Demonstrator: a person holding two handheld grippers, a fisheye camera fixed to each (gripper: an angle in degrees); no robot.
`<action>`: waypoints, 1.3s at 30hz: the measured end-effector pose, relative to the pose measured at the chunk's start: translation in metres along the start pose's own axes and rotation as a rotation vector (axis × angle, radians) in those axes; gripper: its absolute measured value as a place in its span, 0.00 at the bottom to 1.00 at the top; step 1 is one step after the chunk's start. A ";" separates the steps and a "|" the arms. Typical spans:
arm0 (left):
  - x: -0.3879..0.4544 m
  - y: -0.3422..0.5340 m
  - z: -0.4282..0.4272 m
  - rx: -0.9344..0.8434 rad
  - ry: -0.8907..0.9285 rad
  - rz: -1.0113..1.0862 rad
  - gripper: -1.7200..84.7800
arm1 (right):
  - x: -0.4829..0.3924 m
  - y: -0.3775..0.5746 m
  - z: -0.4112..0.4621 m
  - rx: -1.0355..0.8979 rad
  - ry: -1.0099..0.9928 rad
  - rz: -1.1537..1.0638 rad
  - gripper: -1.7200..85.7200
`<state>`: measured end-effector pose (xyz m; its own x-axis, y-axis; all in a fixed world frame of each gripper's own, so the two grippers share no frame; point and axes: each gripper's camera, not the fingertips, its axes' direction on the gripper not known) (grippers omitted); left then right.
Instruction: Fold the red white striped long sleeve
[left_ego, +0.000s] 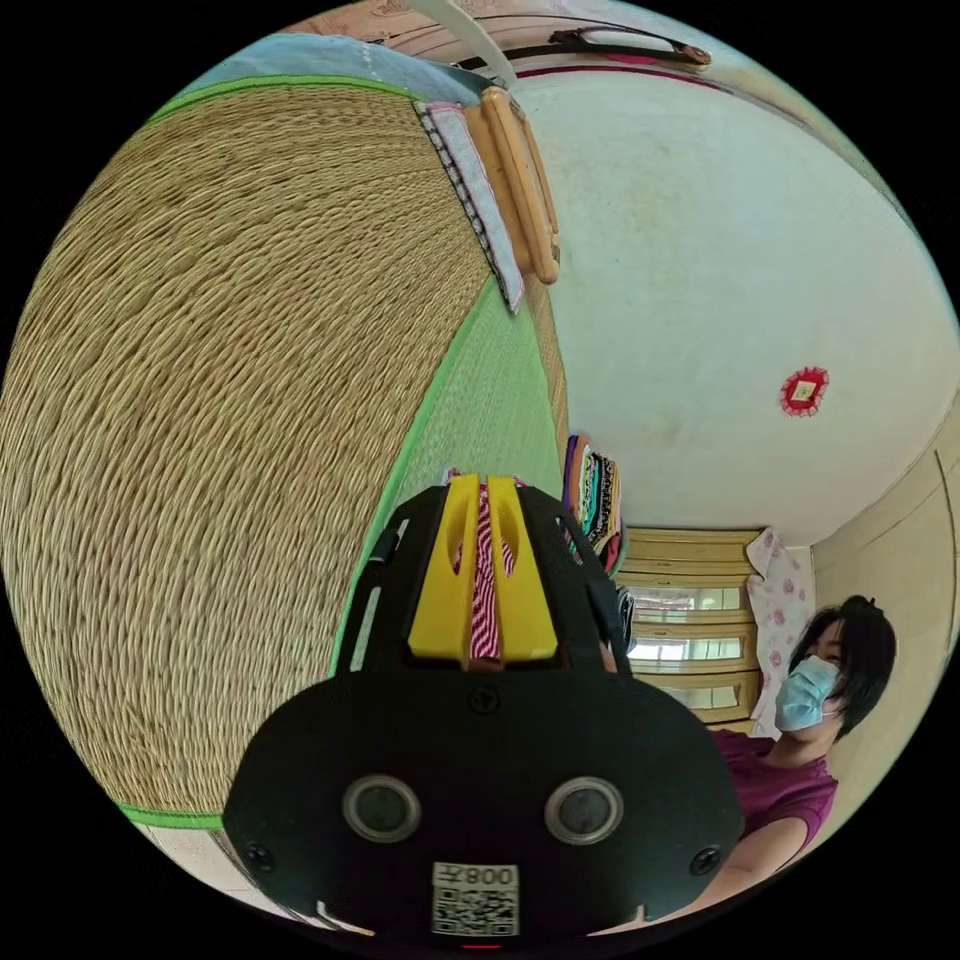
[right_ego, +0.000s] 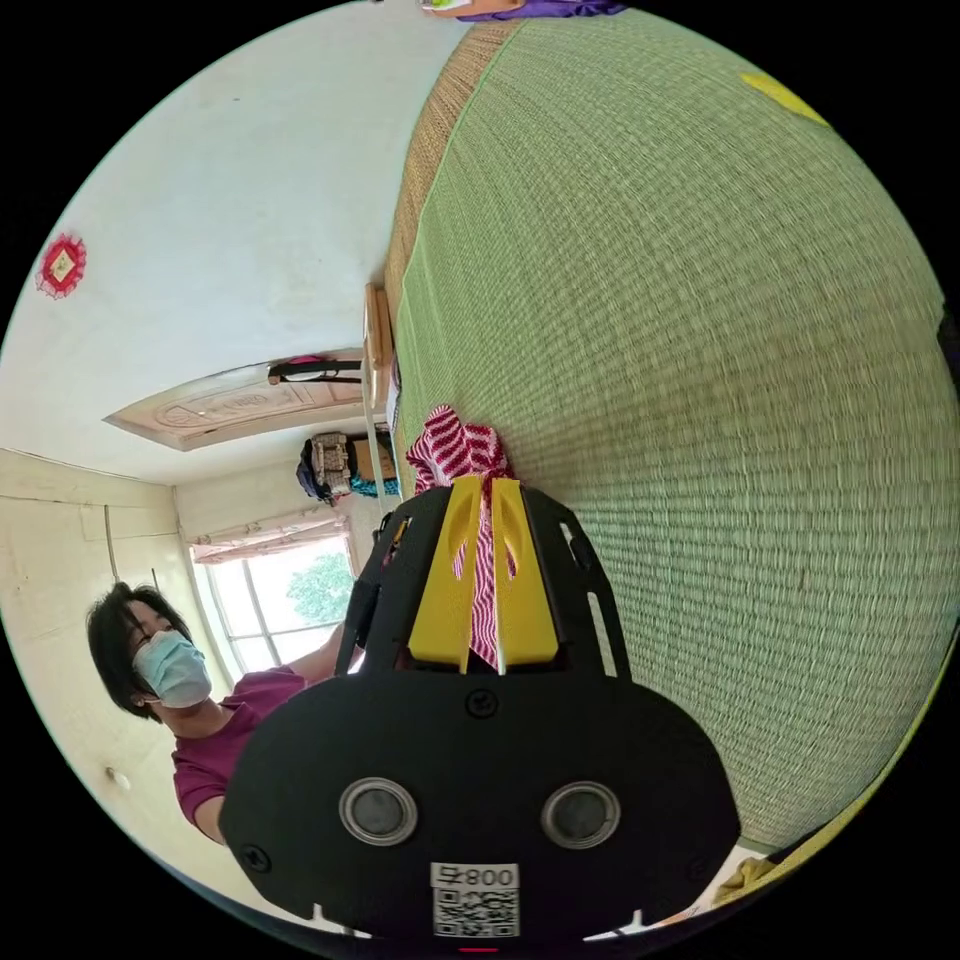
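My left gripper is shut on a strip of the red white striped long sleeve, which runs between its two yellow jaws. My right gripper is likewise shut on the striped cloth, and a bunch of it puffs out just beyond the jaw tips, over the green mat. Most of the garment is hidden behind the grippers. Both views are rolled on their side, with the mats running up the frame.
A tan woven mat with a green border lies beside the green mat. A stack of colourful folded clothes sits at the mat's edge. A person in a purple top and a face mask stands by a white wall. A wooden headboard and a window are further off.
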<state>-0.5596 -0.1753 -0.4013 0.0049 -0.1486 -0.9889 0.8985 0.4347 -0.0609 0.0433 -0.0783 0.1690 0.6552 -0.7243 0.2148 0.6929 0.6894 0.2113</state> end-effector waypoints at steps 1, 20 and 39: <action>0.002 0.004 0.001 0.009 -0.001 0.000 0.04 | -0.004 0.004 -0.006 0.021 0.004 0.003 0.03; 0.196 0.115 0.261 -0.491 -0.545 0.782 0.11 | -0.287 0.113 0.210 -0.205 0.850 -0.718 0.10; 0.254 0.168 0.364 -0.552 -0.726 0.941 0.03 | -0.375 0.144 0.257 -0.232 1.002 -0.862 0.06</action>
<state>-0.2481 -0.4633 -0.6132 0.9174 0.0437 -0.3956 0.1247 0.9123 0.3901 -0.1803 0.2952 0.3641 -0.1458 -0.6878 -0.7111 0.9627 0.0670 -0.2622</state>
